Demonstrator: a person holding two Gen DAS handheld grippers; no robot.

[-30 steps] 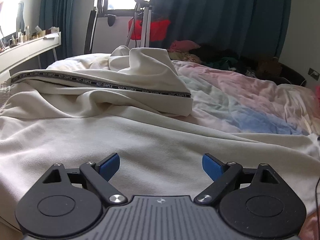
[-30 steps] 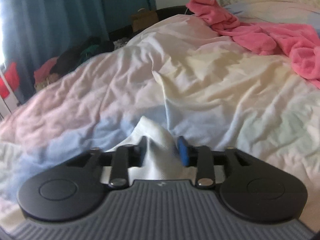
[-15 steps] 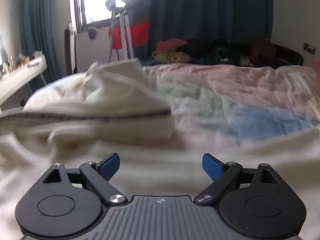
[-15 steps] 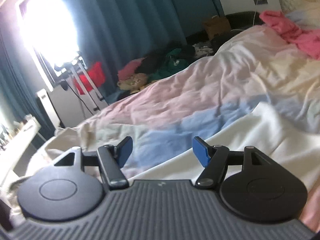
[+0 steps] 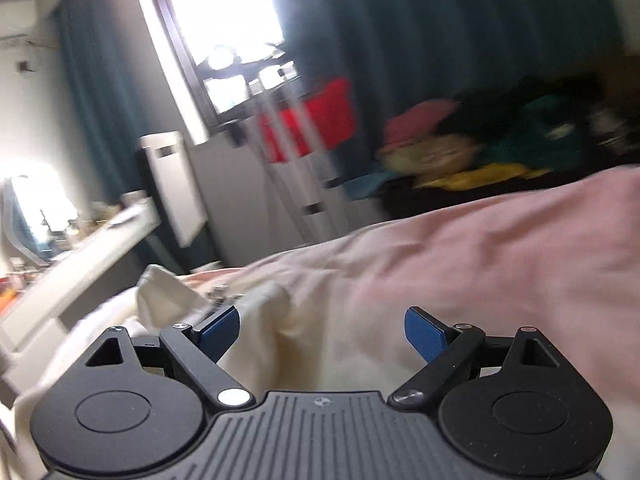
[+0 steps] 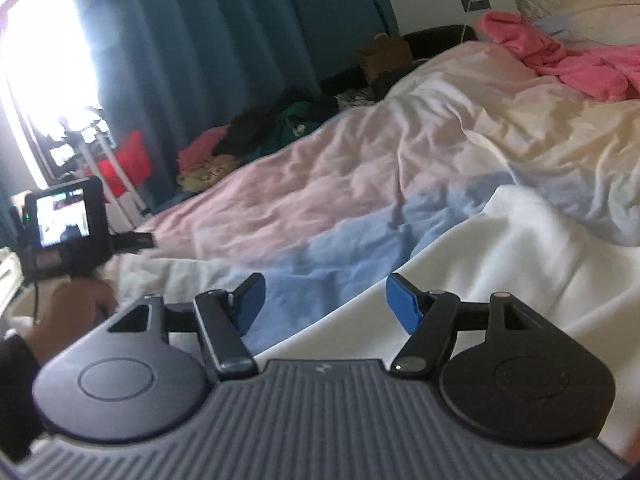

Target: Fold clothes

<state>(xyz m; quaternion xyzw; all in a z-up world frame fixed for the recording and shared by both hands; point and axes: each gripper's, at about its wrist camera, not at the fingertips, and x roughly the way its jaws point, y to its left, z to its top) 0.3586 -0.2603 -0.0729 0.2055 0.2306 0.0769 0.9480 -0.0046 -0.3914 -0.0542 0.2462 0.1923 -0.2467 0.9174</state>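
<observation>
A cream garment (image 5: 280,340) lies crumpled on the bed, just beyond my left gripper (image 5: 322,330), which is open and empty above it. The view is blurred. In the right wrist view the same garment's pale edge (image 6: 500,264) lies flat on the pastel bedspread (image 6: 340,184) under and to the right of my right gripper (image 6: 325,300), which is open and empty. The left gripper unit with its lit screen (image 6: 64,216) and the hand holding it show at the far left.
A pink blanket (image 6: 568,60) lies at the head of the bed. A heap of coloured clothes (image 5: 480,148) sits beyond the bed below dark teal curtains. A tripod with a red bag (image 5: 312,120) stands by the window. A white shelf (image 5: 80,248) runs along the left.
My right gripper opened and let go of the cream fabric, then swung left and up. My left gripper lifted and turned toward the garment's far bunched end, staying open.
</observation>
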